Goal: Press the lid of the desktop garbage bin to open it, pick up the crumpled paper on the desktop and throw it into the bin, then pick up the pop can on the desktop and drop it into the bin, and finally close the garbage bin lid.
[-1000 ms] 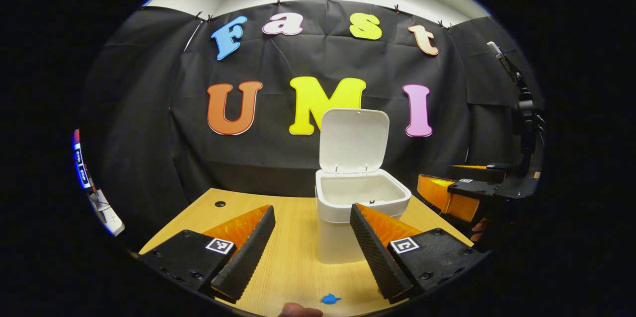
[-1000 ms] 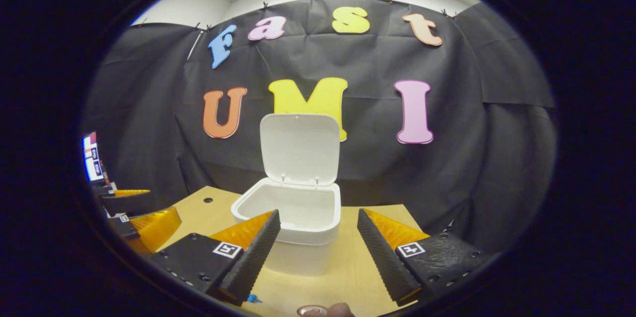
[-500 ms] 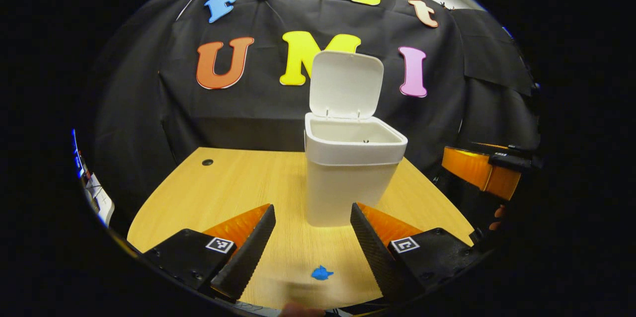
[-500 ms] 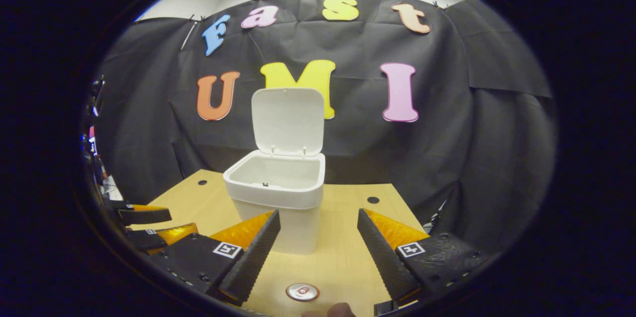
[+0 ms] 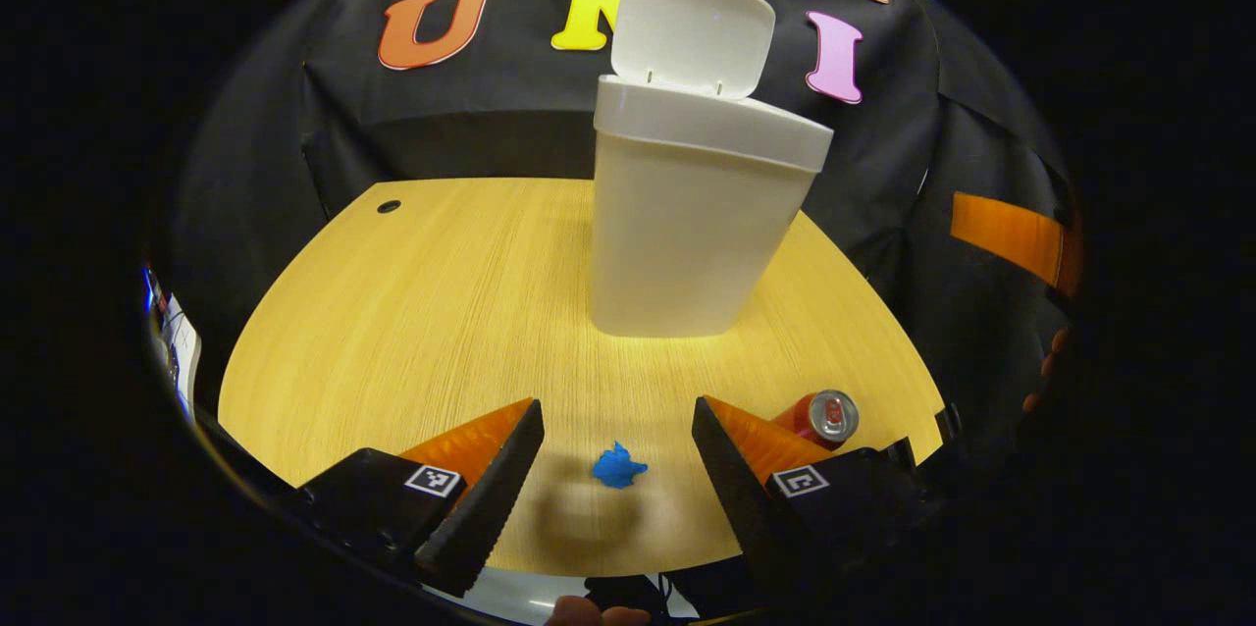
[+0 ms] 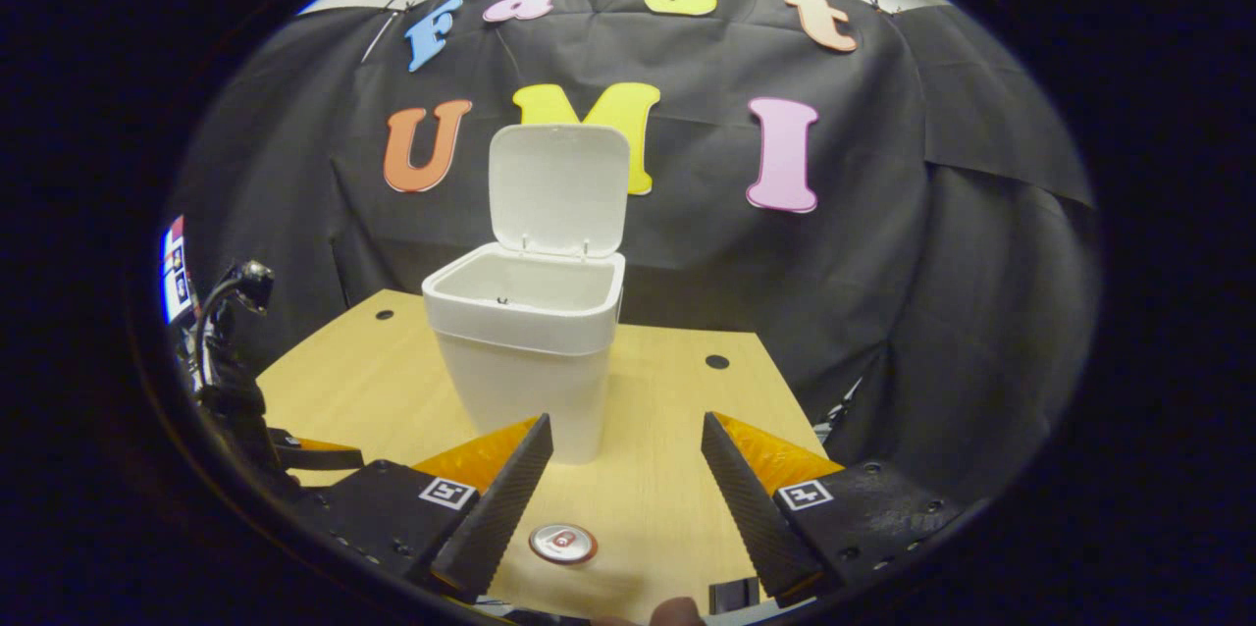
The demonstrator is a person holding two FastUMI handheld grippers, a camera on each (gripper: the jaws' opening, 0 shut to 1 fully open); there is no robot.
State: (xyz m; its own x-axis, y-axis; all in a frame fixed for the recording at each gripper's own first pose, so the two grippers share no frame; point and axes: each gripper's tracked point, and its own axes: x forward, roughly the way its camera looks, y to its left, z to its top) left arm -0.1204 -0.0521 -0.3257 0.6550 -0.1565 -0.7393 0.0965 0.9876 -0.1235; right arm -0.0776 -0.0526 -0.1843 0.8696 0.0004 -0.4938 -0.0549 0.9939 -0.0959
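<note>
Both grippers were wide open, holding nothing. Left gripper (image 5: 616,479) framed the blue crumpled paper (image 5: 617,466) bottom centre; right gripper (image 6: 618,498) framed the pop can (image 6: 563,543). Bin (image 6: 525,337) sat mid-frame, lid (image 6: 557,182) up.

No legible text; square coded markers on both grippers' jaws, pop can (image 6: 563,543) top unreadable

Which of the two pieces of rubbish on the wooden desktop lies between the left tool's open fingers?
The small blue crumpled paper, lying between the left tool fingers; the red pop can stands farther right, beyond them.
</note>
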